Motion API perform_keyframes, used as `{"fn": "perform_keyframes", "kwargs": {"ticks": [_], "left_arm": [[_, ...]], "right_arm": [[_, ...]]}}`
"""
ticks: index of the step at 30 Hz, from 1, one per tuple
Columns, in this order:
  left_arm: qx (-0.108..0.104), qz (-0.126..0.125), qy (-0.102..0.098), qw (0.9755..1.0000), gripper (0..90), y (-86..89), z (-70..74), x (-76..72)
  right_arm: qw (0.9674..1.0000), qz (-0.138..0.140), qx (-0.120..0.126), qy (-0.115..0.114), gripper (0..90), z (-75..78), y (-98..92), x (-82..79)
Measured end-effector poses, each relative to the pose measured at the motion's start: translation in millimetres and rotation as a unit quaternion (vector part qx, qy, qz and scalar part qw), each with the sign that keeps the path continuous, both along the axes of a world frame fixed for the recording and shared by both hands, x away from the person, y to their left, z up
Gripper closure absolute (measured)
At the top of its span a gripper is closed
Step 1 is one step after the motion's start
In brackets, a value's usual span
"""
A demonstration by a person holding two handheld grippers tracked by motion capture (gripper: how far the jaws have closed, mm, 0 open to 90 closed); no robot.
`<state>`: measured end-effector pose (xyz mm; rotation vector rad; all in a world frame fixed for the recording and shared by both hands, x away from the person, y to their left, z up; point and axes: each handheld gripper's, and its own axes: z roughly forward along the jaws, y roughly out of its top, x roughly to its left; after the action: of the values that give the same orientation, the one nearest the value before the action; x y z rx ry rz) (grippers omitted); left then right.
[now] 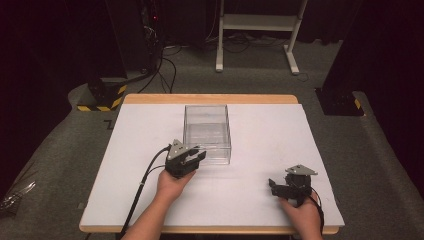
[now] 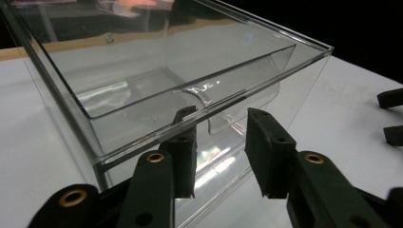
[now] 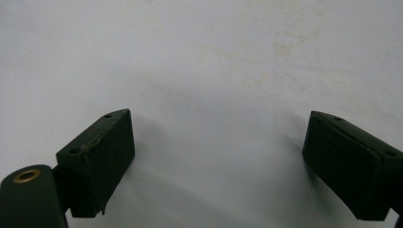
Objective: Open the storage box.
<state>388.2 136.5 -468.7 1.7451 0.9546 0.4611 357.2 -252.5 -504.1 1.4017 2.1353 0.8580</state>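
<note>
1. Nearest the person, the right gripper (image 1: 278, 186) sits low over the white table top (image 1: 260, 125), near its front right corner, held in the right hand (image 1: 301, 214). In the right gripper view its jaws stand wide apart with bare white surface between them; they hold nothing.
2. A little farther in, left of centre, the left hand (image 1: 172, 184) holds the left gripper (image 1: 199, 156) up against the near left corner of the clear plastic box (image 1: 207, 132). Its cable (image 1: 142, 184) trails back toward the table's front edge.
3. In the left gripper view the jaws are partly open, one on each side of the curved tab (image 2: 204, 95) on the box's near wall. Whether the pads touch the plastic I cannot tell; nothing is clamped.
4. The box stands upright in the middle of the table, toward the far side, open at the top.
5. Beyond the table lie grey floor (image 1: 250, 75), a white frame (image 1: 260, 22) and dark stands.
</note>
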Motion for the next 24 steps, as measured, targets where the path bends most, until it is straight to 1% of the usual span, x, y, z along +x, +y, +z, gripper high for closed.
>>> {"fn": "perform_keyframes", "kwargs": {"ticks": [1, 2, 5, 6, 7, 9, 12, 13, 15, 19, 22, 24], "left_arm": [[-0.006, -0.001, -0.001, 1.0000, 65.9, 0.7, -0.8, -0.1], [-0.006, -0.001, -0.001, 1.0000, 66.9, 0.7, -0.8, -0.1], [-0.021, -0.002, -0.004, 0.9998, 69.0, 2.9, -2.4, 0.0], [-0.027, -0.003, -0.006, 0.9996, 70.6, 3.9, -2.6, 0.2], [-0.041, -0.005, -0.006, 0.9991, 71.7, 5.5, -2.9, 0.0], [-0.044, -0.004, -0.006, 0.9990, 74.7, 5.9, -3.3, 0.0], [-0.051, -0.008, -0.006, 0.9987, 76.0, 7.2, -4.7, 0.3], [-0.060, -0.013, -0.003, 0.9981, 76.9, 9.8, -6.1, 1.1], [-0.064, -0.017, -0.002, 0.9978, 78.1, 11.2, -6.7, 1.5], [-0.063, -0.023, -0.002, 0.9977, 80.5, 13.1, -7.1, 1.3], [-0.065, -0.033, -0.001, 0.9973, 82.4, 17.2, -7.7, 1.4], [-0.065, -0.036, 0.000, 0.9972, 83.0, 18.0, -7.8, 1.7]], "right_arm": [[1.0000, -0.001, 0.000, 0.000, 10.3, 0.0, 0.1, 0.0], [1.0000, 0.000, 0.000, 0.000, 10.3, 0.0, 0.1, -0.1], [1.0000, -0.001, 0.000, 0.000, 10.4, 0.1, 0.2, -0.3], [1.0000, -0.001, 0.000, 0.000, 10.4, 0.0, 0.3, -0.2], [1.0000, -0.001, 0.000, 0.000, 10.4, 0.0, 0.3, -0.2], [1.0000, -0.001, 0.000, 0.000, 10.4, 0.1, 0.3, -0.3], [1.0000, -0.001, 0.000, 0.000, 10.5, 0.1, 0.3, -0.3], [1.0000, -0.001, 0.000, 0.000, 10.5, 0.1, 0.3, -0.3], [1.0000, -0.001, 0.000, 0.001, 10.5, 0.1, 0.3, -0.3], [1.0000, 0.000, -0.001, -0.001, 10.5, 0.0, 0.1, -0.2], [1.0000, 0.000, -0.001, -0.001, 10.5, 0.0, 0.2, -0.2], [1.0000, 0.000, -0.001, -0.001, 10.5, 0.1, 0.2, -0.2]]}}
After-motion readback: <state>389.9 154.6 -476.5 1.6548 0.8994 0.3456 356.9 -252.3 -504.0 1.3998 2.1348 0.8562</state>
